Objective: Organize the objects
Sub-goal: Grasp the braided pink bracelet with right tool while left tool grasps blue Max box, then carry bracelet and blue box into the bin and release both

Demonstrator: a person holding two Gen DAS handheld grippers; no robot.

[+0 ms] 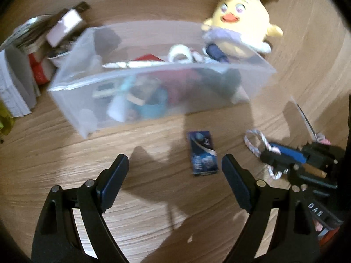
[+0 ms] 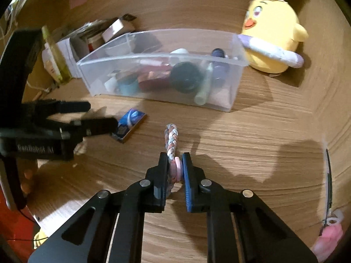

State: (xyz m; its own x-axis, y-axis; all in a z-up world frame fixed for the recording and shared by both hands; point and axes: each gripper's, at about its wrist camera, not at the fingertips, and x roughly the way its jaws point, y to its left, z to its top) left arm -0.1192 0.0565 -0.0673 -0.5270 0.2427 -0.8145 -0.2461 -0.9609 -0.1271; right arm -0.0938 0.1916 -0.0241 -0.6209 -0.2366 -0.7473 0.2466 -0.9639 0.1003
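Bin (image 2: pixel 228 100) mostly filled, two strays left on worktop (image 2: pixel 252 131).
Right tool (image 2: pixel 175 166) pinches braid (image 2: pixel 172 138); left tool (image 1: pixel 175 164) gapes over blue box (image 1: pixel 203 153).

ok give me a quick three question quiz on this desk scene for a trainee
1. True or false: the right gripper is shut on the braided band.
2. What lies on the desk ahead of the open left gripper? A) blue packet B) scissors C) spoon
3. Where does the yellow plush chick sit relative to the clear bin?

Key: 1 true. 2 A, the blue packet. 3 outside the bin, beside its end.
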